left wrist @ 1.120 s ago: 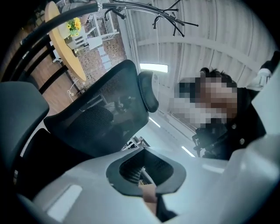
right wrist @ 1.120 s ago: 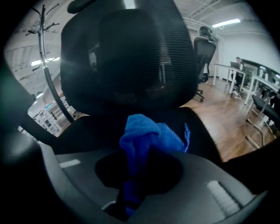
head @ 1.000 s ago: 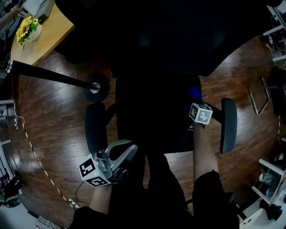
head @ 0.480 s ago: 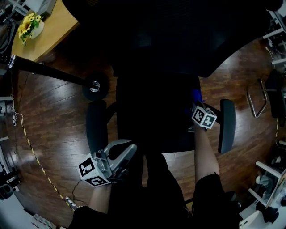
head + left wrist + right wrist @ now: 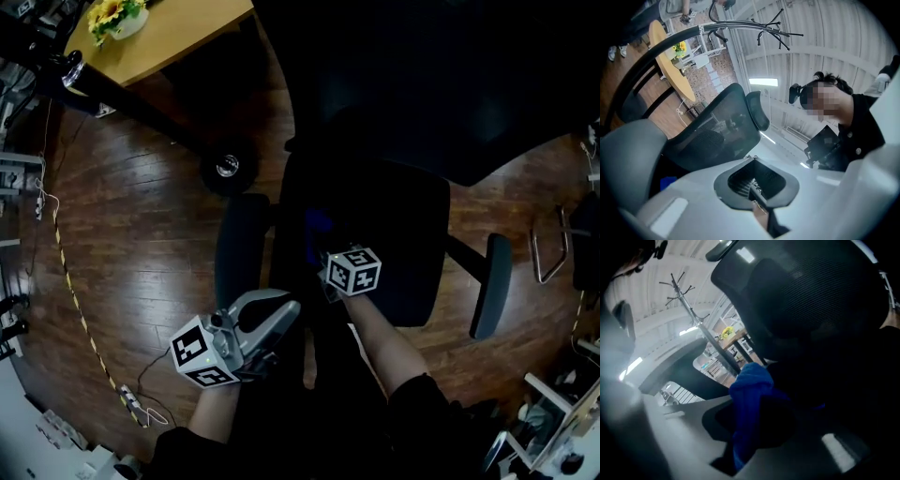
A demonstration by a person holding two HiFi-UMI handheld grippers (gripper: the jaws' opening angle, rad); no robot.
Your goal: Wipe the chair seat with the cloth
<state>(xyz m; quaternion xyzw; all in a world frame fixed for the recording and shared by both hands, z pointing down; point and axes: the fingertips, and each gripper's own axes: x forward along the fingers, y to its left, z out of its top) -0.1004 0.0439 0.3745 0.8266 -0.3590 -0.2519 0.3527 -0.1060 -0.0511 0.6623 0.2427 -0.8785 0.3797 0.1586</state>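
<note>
gripping soft blue cloth (image 5: 749,401) by bunched middle: right claw (image 5: 754,427) clamped on it, over left part of black padded chair seat (image 5: 403,244). cloth likely light, limp, drapes; hold bunch firmly. left claw (image 5: 281,314) closed, empty, clear of seat.

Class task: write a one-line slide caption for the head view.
Right gripper holds a blue cloth over the dark chair seat; left gripper holds nothing.

One office chair (image 5: 394,244), two armrests (image 5: 239,248). One blue cloth (image 5: 750,394). Two grippers (one marker cube (image 5: 354,270) apiece): left gripper (image 5: 757,187), right gripper (image 5: 754,427). One wooden table (image 5: 187,33), one flower pot (image 5: 117,11), one coat stand (image 5: 141,103).
</note>
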